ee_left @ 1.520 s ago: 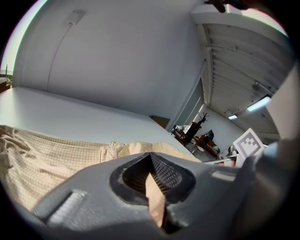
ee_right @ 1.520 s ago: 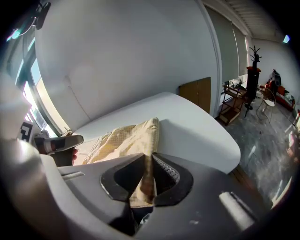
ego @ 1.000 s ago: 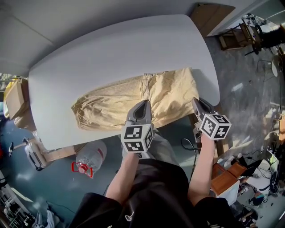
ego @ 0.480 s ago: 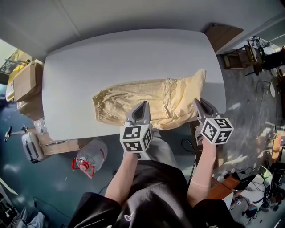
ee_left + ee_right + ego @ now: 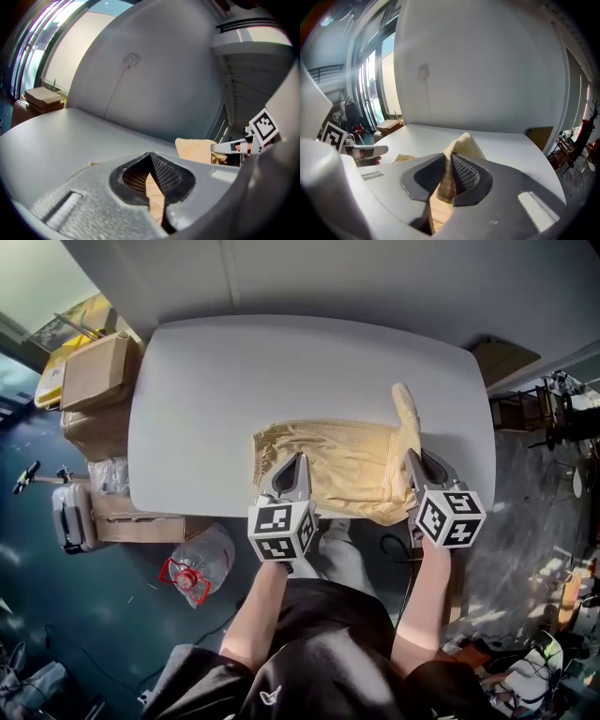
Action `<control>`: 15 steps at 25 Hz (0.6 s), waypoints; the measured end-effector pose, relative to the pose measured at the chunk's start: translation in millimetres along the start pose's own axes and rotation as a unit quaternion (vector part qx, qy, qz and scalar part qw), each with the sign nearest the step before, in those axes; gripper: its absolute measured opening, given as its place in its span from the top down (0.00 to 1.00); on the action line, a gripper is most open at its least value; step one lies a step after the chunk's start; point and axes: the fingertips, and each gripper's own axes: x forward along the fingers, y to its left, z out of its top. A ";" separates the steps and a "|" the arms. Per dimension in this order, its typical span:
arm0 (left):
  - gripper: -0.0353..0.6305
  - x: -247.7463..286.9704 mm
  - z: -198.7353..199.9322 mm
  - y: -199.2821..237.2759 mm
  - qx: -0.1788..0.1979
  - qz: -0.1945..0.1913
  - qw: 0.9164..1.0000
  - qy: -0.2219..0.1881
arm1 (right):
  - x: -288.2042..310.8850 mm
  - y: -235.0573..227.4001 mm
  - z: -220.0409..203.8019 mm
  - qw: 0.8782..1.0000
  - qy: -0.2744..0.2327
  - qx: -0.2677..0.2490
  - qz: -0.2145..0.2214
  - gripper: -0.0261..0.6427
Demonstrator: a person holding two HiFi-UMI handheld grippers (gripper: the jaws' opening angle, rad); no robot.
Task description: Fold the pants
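Pale yellow pants [image 5: 352,460] lie bunched on the grey table [image 5: 216,399], their near edge hanging over the table's front. My left gripper [image 5: 292,465] is shut on the cloth at the near left; the weave shows between its pads [image 5: 151,180]. My right gripper [image 5: 413,462] is shut on the right end, where a fold of fabric [image 5: 464,145] rises in a peak [image 5: 404,401] above the jaws [image 5: 449,176]. Each gripper shows in the other's view: the right gripper [image 5: 229,146], the left gripper [image 5: 365,151].
Cardboard boxes [image 5: 94,371] stand off the table's left end. A plastic water bottle [image 5: 199,563] and a bag [image 5: 70,517] sit on the floor at the near left. A wooden board [image 5: 506,351] leans at the far right. A wall runs behind the table.
Both grippers moved across the table with the cloth still in them. The pants have drawn together into a shorter heap, and their right end has risen into a peak.
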 end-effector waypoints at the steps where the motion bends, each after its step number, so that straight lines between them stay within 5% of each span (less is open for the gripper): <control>1: 0.94 -4.3 3.0 6.4 0.001 0.003 1.000 -0.003 | 6.2 12.5 3.3 1.000 0.002 -0.008 0.007 0.89; 9: 0.94 -43.3 28.3 66.2 -0.008 0.051 0.998 -0.030 | 65.9 129.5 23.0 0.992 0.030 -0.080 0.089 0.89; 15: 0.94 -75.9 27.2 121.6 -0.031 0.115 0.992 -0.031 | 116.9 219.7 -17.0 0.971 0.104 -0.152 0.150 0.89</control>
